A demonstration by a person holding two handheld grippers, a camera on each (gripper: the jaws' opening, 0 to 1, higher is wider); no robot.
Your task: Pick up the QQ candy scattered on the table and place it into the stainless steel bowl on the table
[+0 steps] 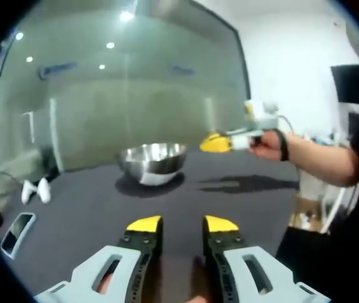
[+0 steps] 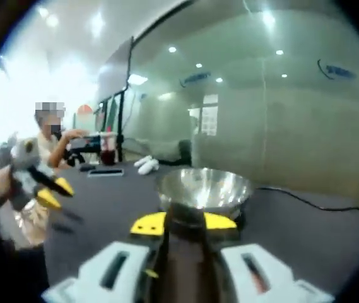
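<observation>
Bowl point(image 2: 204, 188) at twelve o'clock of right gripper point(image 2: 183, 222), jaws spread, empty; left gripper point(image 1: 182, 225) likewise; candy unseen.

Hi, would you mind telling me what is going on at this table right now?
A person holds a two-jaw gripper in each hand above a dark table. The left gripper hangs open and empty, short of the stainless steel bowl. The right gripper is up at the bowl, jaws apart, nothing visibly held.
</observation>
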